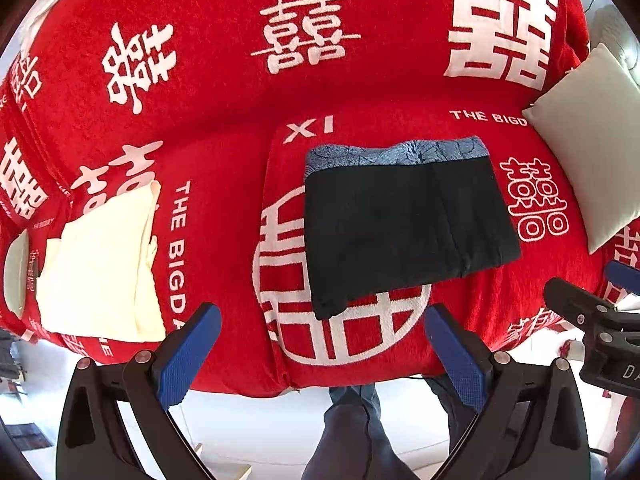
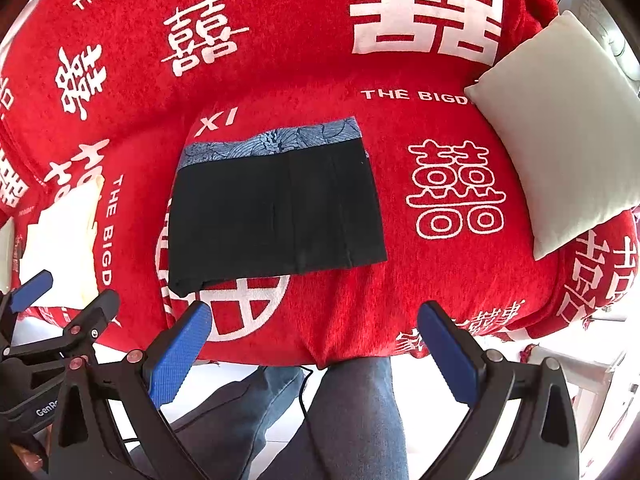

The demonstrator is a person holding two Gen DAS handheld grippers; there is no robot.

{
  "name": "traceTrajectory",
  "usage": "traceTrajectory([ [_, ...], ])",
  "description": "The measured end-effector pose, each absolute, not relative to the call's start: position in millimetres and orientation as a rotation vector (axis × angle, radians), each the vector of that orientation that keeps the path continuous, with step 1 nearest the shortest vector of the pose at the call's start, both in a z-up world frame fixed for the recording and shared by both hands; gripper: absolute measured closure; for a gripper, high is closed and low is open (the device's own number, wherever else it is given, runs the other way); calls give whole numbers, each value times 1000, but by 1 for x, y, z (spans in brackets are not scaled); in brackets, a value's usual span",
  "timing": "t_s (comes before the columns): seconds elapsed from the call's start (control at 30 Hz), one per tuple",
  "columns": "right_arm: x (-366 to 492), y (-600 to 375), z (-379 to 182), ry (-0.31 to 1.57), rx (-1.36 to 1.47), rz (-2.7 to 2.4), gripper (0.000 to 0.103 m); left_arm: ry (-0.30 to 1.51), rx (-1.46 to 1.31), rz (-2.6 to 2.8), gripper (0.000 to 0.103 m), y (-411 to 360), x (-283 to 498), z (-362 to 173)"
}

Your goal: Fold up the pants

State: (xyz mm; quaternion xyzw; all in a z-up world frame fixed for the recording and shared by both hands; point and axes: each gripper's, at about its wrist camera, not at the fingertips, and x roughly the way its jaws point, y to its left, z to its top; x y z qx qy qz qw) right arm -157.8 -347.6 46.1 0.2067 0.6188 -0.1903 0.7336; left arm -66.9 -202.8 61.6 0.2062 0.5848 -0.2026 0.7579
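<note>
The black pants [image 1: 404,228] lie folded into a flat rectangle on the red sofa seat [image 1: 224,264], with a blue patterned waistband along the far edge. They also show in the right wrist view [image 2: 276,216]. My left gripper [image 1: 322,350] is open and empty, held above the seat's front edge, short of the pants. My right gripper [image 2: 314,346] is open and empty, also near the front edge, just right of the pants' near corner. Each gripper shows at the side of the other's view.
A folded cream cloth [image 1: 100,268] lies on the seat at the left. A white cushion [image 2: 560,128] leans at the right end of the sofa. The person's legs in blue jeans [image 2: 352,420] stand below the front edge, on a white floor.
</note>
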Motion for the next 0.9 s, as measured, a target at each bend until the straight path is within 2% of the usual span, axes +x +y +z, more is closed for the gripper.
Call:
traceTrajectory([
  [0.9, -150, -343, 43, 1375, 429, -413, 0, 1323, 470, -480, 1, -209, -63, 47],
])
